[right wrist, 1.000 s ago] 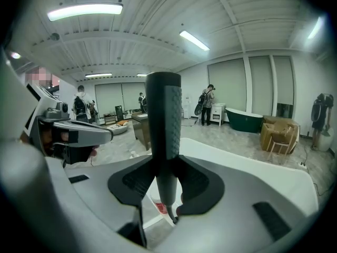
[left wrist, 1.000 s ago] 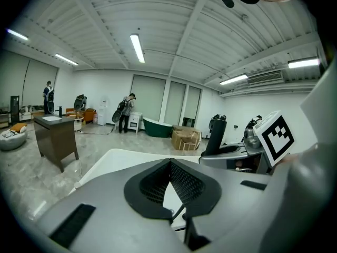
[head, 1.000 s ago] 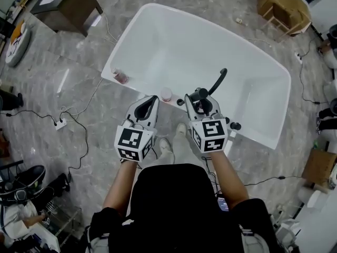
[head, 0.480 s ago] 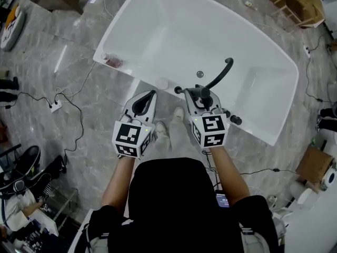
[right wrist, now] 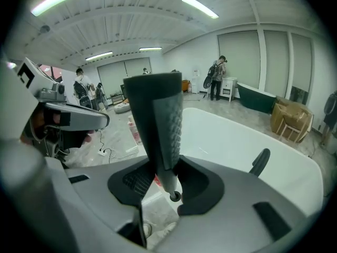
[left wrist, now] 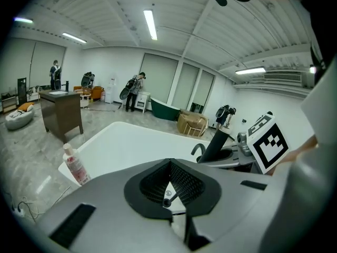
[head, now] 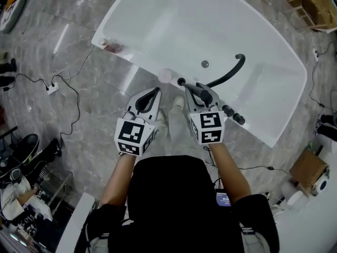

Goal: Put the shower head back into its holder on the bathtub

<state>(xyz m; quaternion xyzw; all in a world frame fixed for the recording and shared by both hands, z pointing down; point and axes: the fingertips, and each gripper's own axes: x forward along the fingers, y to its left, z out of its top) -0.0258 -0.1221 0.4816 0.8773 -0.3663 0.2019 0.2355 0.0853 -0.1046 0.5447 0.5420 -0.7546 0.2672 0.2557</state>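
Head view spreads the white bathtub [head: 158, 25] across the upper frame. Reading from the left, we first meet a small bottle [head: 109, 46] with a reddish label, standing on the tub's near rim at the upper left. Toward the centre, the left gripper [head: 155, 93] hangs over the floor just short of that rim. Its own view shows its jaws brought together with nothing caught in the hollow between them. A little above and to the right, a small round white cap or cup [head: 165, 76] sits on the rim. Next comes the right gripper [head: 194, 90], whose jaws are clamped on the dark, textured handle of the shower head [right wrist: 158, 115]. In the right gripper view that handle stands up between the pads, leaning slightly left. So the task's thing is in our right grip, above the near rim at frame centre, and not yet seated. To its right the black curved faucet spout [head: 231, 71] arcs over the basin, and a row of dark knobs [head: 232, 115] sits lower right along the rim. We cannot pick out the holder itself; we judge it lies among these fittings, perhaps hidden beneath the right gripper. To do this step well we should keep the clamp firm and bring the handle's lower end squarely over the socket. Then we should lower it slowly and straight, clear of the spout and knobs. We would keep the left gripper aside and loosen the right jaws only once the handle rests fully in place.
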